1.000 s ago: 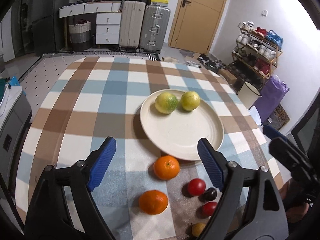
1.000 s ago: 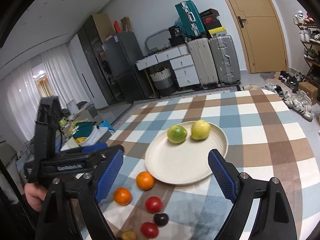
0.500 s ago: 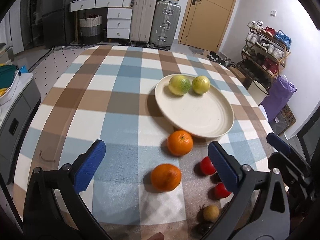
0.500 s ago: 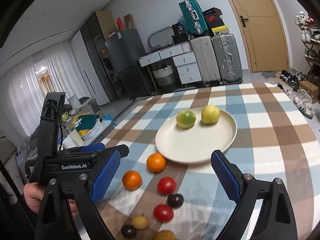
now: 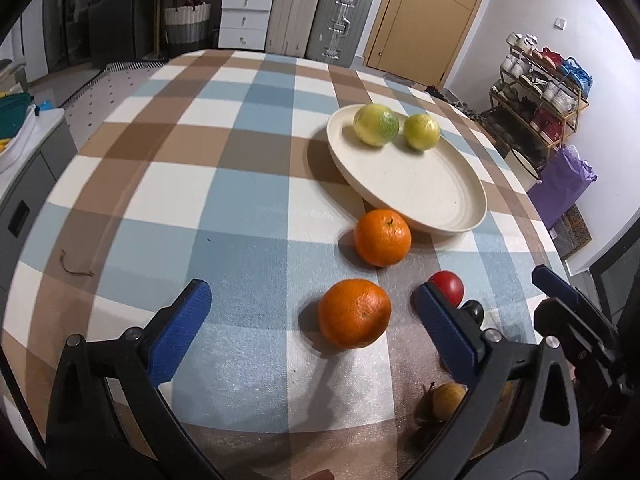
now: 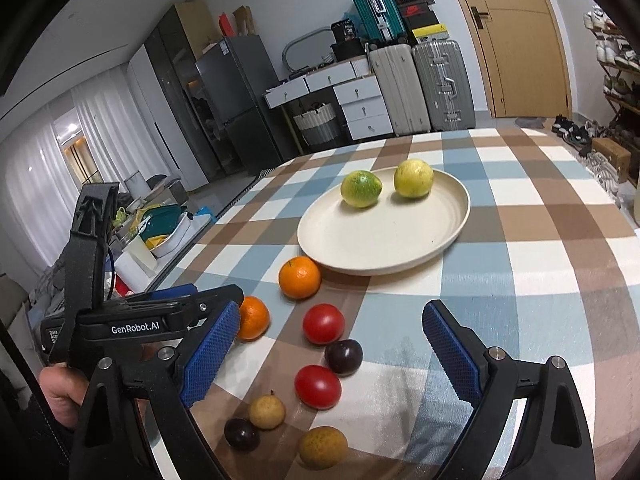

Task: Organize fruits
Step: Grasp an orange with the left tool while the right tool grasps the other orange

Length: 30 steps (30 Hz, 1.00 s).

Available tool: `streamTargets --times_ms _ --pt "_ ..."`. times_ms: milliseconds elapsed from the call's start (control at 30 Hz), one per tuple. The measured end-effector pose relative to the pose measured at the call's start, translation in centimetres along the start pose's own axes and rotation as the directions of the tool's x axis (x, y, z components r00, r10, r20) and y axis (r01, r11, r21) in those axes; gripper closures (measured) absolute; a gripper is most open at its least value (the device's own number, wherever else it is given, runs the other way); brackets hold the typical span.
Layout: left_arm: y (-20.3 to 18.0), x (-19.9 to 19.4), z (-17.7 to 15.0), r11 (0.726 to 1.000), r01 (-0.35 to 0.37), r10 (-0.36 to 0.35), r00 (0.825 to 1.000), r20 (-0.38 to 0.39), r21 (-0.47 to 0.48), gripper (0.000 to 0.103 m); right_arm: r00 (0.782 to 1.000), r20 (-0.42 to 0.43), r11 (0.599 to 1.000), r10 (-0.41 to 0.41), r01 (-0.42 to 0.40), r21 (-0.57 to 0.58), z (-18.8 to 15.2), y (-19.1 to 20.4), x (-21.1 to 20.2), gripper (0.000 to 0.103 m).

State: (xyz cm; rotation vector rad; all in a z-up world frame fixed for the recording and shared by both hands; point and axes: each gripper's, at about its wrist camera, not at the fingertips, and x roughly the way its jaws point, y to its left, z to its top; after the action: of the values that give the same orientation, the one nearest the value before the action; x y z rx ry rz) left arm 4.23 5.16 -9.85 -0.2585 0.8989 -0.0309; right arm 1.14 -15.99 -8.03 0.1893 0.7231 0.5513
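Hiding part of red tomato and dark plum — left gripper spread wide, empty; right gripper likewise released.

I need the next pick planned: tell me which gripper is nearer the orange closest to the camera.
Left. The left gripper is open around that orange; the right gripper is open over the red and dark fruits beside it.
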Motion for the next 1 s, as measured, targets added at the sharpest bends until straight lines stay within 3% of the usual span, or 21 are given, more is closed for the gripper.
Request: streamTargets --times_ms 367,567,733,800,867,1000 --pt "-0.5 1.9 -0.2 0.999 0.026 -0.025 0.999 -0.046 0.02 0.005 0.999 -0.039 1.0 -0.002 0.002 0.01 -0.2 -0.6 0.6 0.009" --pt "-0.5 2.4 -0.2 0.997 0.067 -0.065 0.996 -0.06 0.024 0.026 0.998 -0.062 1.0 -0.009 0.01 0.015 -0.1 -0.8 1.0 0.009" --pt "-0.5 2.4 -0.1 0.993 0.116 -0.114 0.991 -0.069 0.03 0.054 0.998 -0.064 1.0 -0.014 0.014 0.007 0.2 -0.7 1.2 0.009" --pt "-0.5 2.4 -0.1 0.985 0.173 -0.171 0.982 -0.076 0.02 0.066 0.998 -0.067 1.0 -0.014 0.014 0.005 0.3 -0.6 1.4 0.009" --pt "-0.5 2.2 -0.3 0.984 0.175 -0.173 0.982 -0.074 0.028 0.067 0.998 -0.068 1.0 -0.015 0.015 0.001 0.4 -0.4 1.5 0.009" --pt "0.0 0.6 -0.2 0.967 0.254 -0.254 0.965 -0.061 -0.007 0.067 0.996 -0.087 1.0 -0.008 0.009 0.013 0.7 -0.2 1.7 0.009"
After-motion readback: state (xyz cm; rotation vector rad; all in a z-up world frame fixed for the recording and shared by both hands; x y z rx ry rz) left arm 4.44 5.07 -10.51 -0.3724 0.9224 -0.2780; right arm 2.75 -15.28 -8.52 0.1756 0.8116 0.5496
